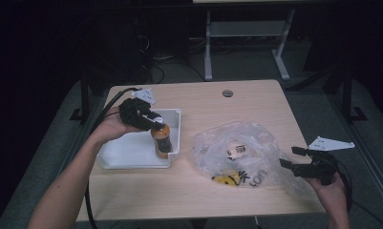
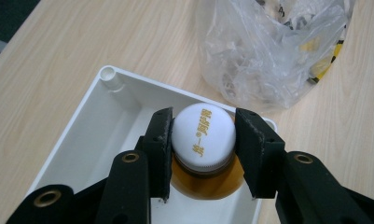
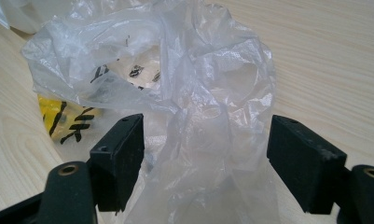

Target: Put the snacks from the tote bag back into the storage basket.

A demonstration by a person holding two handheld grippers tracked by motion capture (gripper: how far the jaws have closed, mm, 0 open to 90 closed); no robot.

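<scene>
A small bottle (image 1: 161, 139) of amber liquid with a white printed cap (image 2: 203, 135) stands upright in the right end of a white plastic tray (image 1: 127, 152). My left gripper (image 1: 152, 120) comes at it from above, and its two black pads press the sides of the cap. In the left gripper view, my left gripper (image 2: 203, 122) looks straight down on the cap, with the tray (image 2: 105, 107) beneath. My right gripper (image 1: 288, 158) rests low at the right edge of a crumpled clear plastic bag (image 1: 237, 143). In the right gripper view, my right gripper (image 3: 205, 140) stands open, with a fold of the bag (image 3: 189, 93) loose between the jaws.
The bag holds something yellow with black print (image 1: 229, 179) and a small dark item (image 1: 237, 149). A round cable hole (image 1: 228, 93) sits near the table's far edge. Bare wood lies in front of the tray and behind the bag. A desk frame (image 1: 246, 43) stands beyond.
</scene>
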